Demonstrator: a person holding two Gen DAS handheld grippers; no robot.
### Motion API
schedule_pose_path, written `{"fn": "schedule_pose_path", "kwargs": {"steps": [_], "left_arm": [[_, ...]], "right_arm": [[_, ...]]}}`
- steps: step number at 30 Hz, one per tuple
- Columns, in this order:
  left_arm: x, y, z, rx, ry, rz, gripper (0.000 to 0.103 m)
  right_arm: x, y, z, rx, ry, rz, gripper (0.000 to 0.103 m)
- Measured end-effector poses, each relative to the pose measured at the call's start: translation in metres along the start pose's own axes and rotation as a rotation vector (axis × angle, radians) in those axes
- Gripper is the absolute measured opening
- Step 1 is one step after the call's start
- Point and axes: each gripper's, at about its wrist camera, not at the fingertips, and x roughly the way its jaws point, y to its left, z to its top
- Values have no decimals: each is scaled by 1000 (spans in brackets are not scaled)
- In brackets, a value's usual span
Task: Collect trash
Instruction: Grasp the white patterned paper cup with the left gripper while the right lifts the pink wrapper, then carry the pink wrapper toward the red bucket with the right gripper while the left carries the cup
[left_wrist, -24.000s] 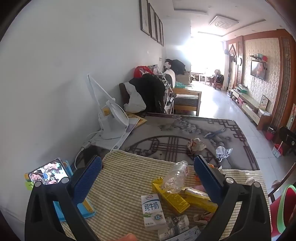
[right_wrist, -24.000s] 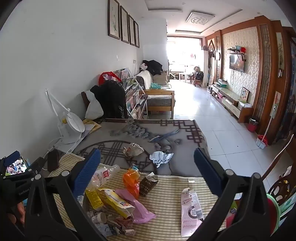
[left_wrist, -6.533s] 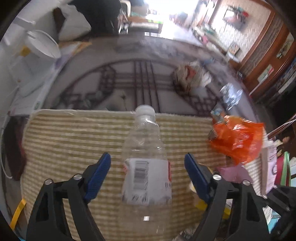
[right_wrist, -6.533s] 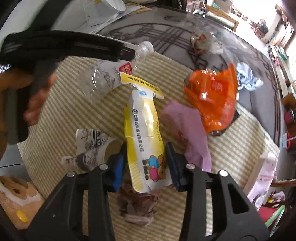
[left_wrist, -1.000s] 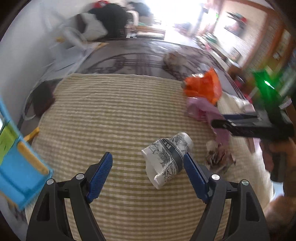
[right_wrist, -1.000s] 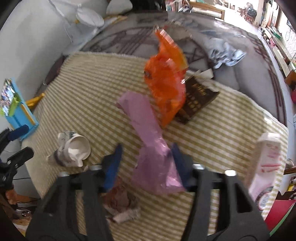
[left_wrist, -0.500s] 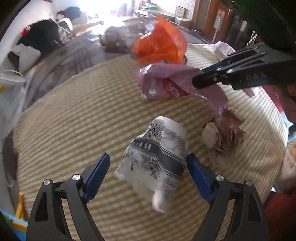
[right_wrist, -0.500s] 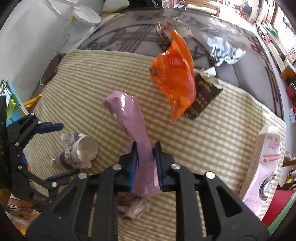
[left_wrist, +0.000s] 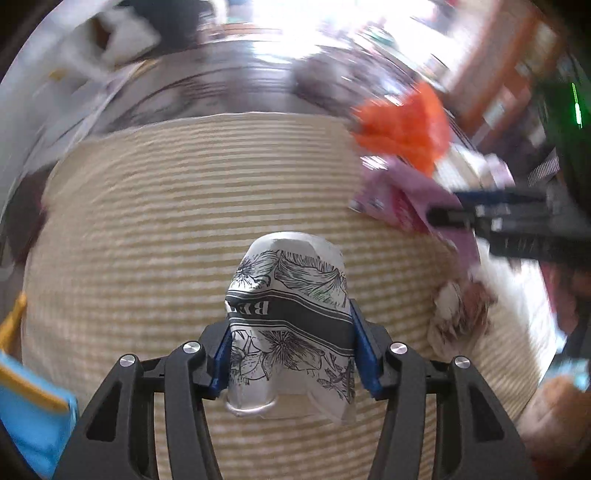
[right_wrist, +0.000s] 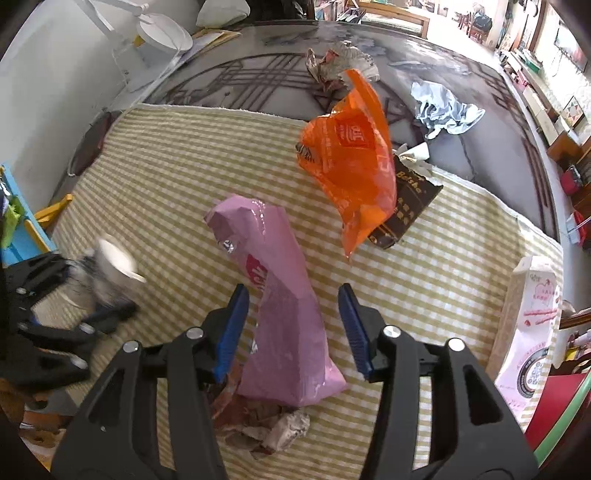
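Your left gripper (left_wrist: 290, 352) has the crumpled floral paper cup (left_wrist: 291, 317) between its jaws; they're closing, and both blue pads (left_wrist: 364, 350) look pressed on the cup's sides at its dark band. The cup's long axis runs straight out from the jaws toward the worktop's far edge, closed base away from you, crushed rim at the jaw roots, so the pinch is across the short way – good for a lift. It sits near the middle of the striped mat (left_wrist: 166, 192), w/ open mat to the left and ahead. Your right gripper (right_wrist: 293, 325) is opening: jaws spread w/ clear gaps either side of the pink plastic wrapper (right_wrist: 280, 295), which lies between them but isn't pinched. The wrapper's long axis also runs away from the jaws, angling toward the far-left corner, its near end on a wad of brownish crumpled paper (right_wrist: 258, 424). Right hand is nearer that wrapper, plus the orange bag (right_wrist: 351, 155) and brown carton (right_wrist: 406, 199) beyond it twd the far-right. Tall pink-white carton (right_wrist: 528, 325) stands at the right edge, so room to swing that way is tight. Bin isn't in view; can't tell which way you carry.
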Motion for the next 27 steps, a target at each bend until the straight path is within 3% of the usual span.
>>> {"fn": "schedule_pose_path", "kwargs": {"steps": [4, 6, 10, 19, 27], "left_arm": [[-14, 16, -4, -102, -30, 47, 51], [-22, 16, -4, -121, -60, 80, 51], [-43, 21, 1, -172, -132, 120, 51], [-75, 8, 13, -170, -223, 150, 52], [-85, -8, 20, -159, -258, 156, 52]], "right_arm": [[17, 11, 1, -38, 38, -13, 48], [23, 15, 0, -50, 50, -37, 35], [10, 19, 1, -43, -5, -45, 27], [-71, 30, 4, -9, -212, 19, 26], [-101, 25, -1, 6, -262, 55, 26]]}}
